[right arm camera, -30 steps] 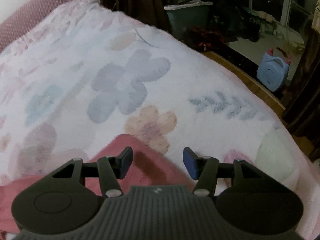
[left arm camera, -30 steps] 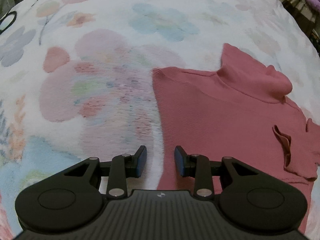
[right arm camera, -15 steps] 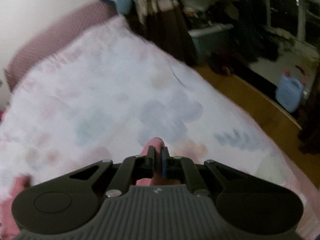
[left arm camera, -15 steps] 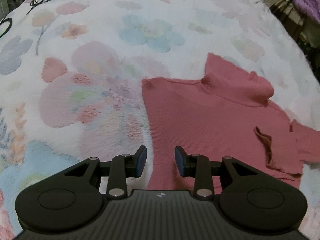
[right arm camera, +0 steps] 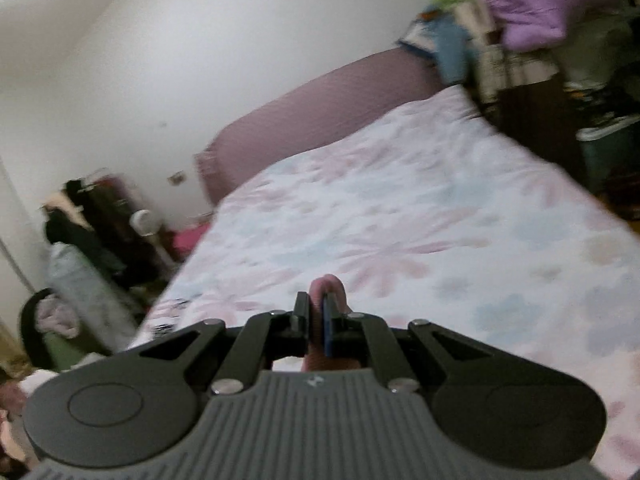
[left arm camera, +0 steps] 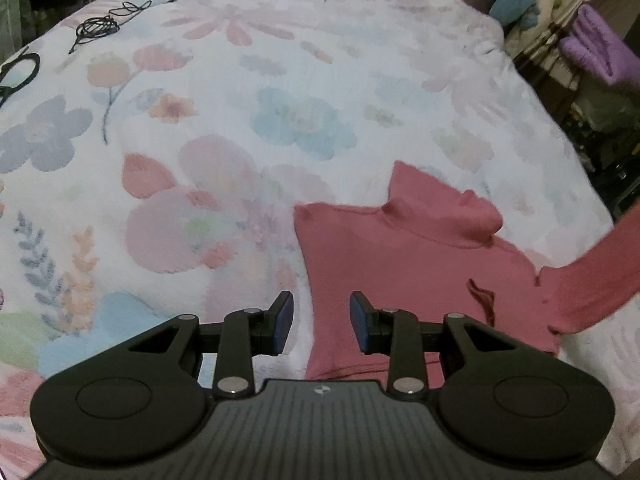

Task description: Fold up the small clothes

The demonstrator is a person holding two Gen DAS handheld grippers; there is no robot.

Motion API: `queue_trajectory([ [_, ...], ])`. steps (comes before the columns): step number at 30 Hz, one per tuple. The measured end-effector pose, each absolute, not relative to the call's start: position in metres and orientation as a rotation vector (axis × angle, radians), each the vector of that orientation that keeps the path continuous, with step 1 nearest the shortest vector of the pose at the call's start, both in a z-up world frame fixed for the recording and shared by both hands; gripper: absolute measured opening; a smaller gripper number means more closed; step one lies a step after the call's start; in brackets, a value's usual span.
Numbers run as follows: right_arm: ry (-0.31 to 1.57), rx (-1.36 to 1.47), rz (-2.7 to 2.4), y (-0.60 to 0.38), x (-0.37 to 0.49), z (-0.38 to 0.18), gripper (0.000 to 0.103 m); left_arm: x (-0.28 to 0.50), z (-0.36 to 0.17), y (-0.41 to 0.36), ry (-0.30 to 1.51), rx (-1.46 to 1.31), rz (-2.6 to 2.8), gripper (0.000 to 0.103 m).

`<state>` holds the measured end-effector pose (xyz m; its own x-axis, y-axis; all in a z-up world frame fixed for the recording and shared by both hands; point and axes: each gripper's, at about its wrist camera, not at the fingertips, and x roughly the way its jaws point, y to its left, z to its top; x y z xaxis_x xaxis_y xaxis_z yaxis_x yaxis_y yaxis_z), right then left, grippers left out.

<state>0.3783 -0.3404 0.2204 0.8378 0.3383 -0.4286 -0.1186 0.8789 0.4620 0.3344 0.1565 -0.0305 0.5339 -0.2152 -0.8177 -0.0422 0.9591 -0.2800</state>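
Observation:
A pink turtleneck sweater lies on the floral bedspread, its collar pointing away from me. In the left wrist view my left gripper hovers above the sweater's left edge, its jaws apart with nothing between them. One sleeve is lifted off the bed and stretches up toward the right edge of that view. In the right wrist view my right gripper is shut on the pink sleeve end, raised high over the bed. That view is blurred.
Black cables and a black ring lie at the bed's far left. A mauve headboard stands against the white wall. Purple bedding and clutter sit beyond the bed's right side; clothes and bags crowd the floor at the left.
My right gripper closed on the sleeve end and rose quickly, tilting up toward the headboard and wall. The sleeve now stretches off the bed. My left gripper lifted a little, still open.

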Motion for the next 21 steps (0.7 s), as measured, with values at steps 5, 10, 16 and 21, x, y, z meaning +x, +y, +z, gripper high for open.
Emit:
queue_trajectory([
  [5,0.588,0.447,0.320,-0.222,0.393,0.197,0.001,0.324,-0.024,0.177,0.976,-0.340,-0.116,0.038],
  [10,0.724,0.450,0.329,-0.114,0.408,0.109,0.001,0.323,-0.021,0.194,0.950,-0.338,-0.115,0.038],
  [16,0.907,0.493,0.346,-0.028,0.422,-0.011,0.001,0.328,-0.033,0.210,0.949,-0.340,-0.119,0.038],
  [21,1.039,0.468,0.386,0.013,0.433,-0.080,0.006,0.330,-0.054,0.223,0.955,-0.350,-0.124,0.038],
])
